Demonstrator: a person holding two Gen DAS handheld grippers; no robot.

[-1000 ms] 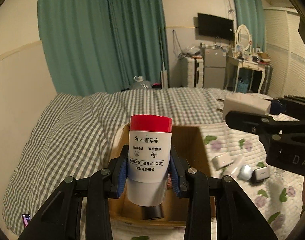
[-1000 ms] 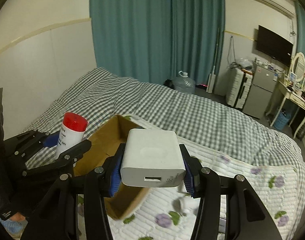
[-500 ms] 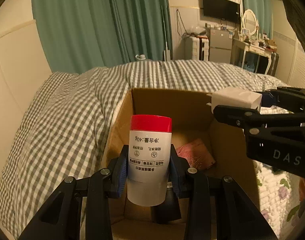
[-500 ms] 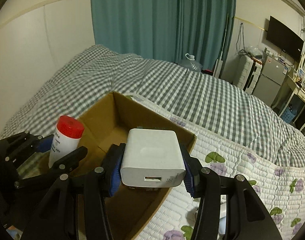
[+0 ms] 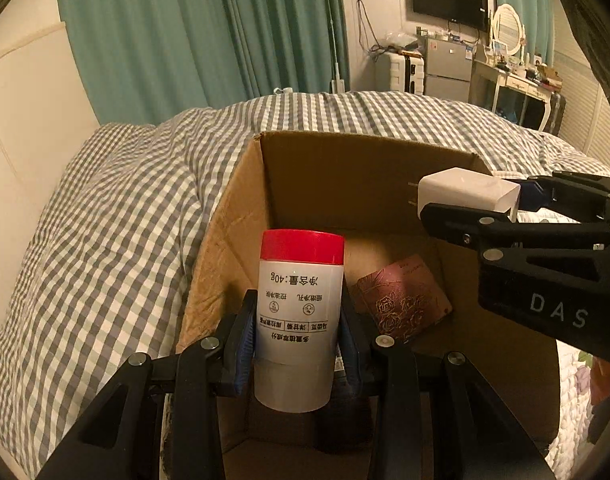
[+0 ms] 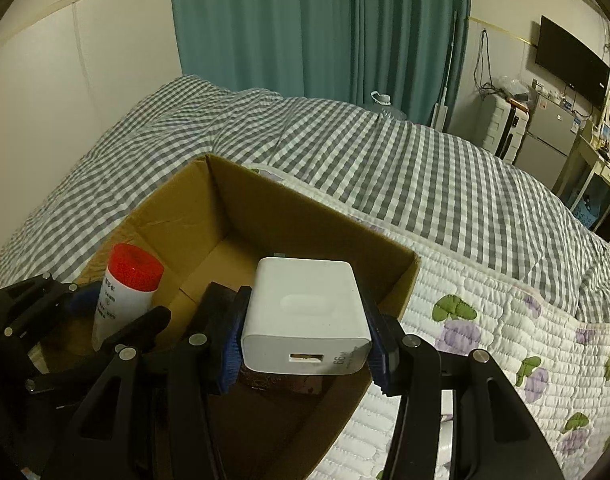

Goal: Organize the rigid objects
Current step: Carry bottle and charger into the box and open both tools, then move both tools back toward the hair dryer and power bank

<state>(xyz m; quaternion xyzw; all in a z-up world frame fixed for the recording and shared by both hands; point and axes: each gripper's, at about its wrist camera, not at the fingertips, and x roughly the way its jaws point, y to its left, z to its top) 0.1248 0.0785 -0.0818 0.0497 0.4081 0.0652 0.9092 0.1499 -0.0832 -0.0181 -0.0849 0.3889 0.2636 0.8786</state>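
My left gripper (image 5: 299, 340) is shut on a white bottle with a red cap (image 5: 299, 304), held upright over the near left part of an open cardboard box (image 5: 365, 168). My right gripper (image 6: 305, 344) is shut on a white USB charger block (image 6: 305, 316) and holds it over the box's right side (image 6: 305, 216). The charger (image 5: 467, 194) and right gripper also show at the right of the left wrist view. The bottle (image 6: 125, 292) and left gripper show at the left of the right wrist view. A dark red embossed card (image 5: 405, 300) lies on the box floor.
The box sits on a bed with a grey checked duvet (image 6: 385, 152) and a white quilt with purple flowers (image 6: 505, 320). Teal curtains (image 5: 185, 40) hang behind. A fridge, a suitcase and a dressing table (image 5: 517, 80) stand at the far right.
Both grippers have moved forward and down over the box with their objects still held. The box now fills more of both views and its inside is visible.
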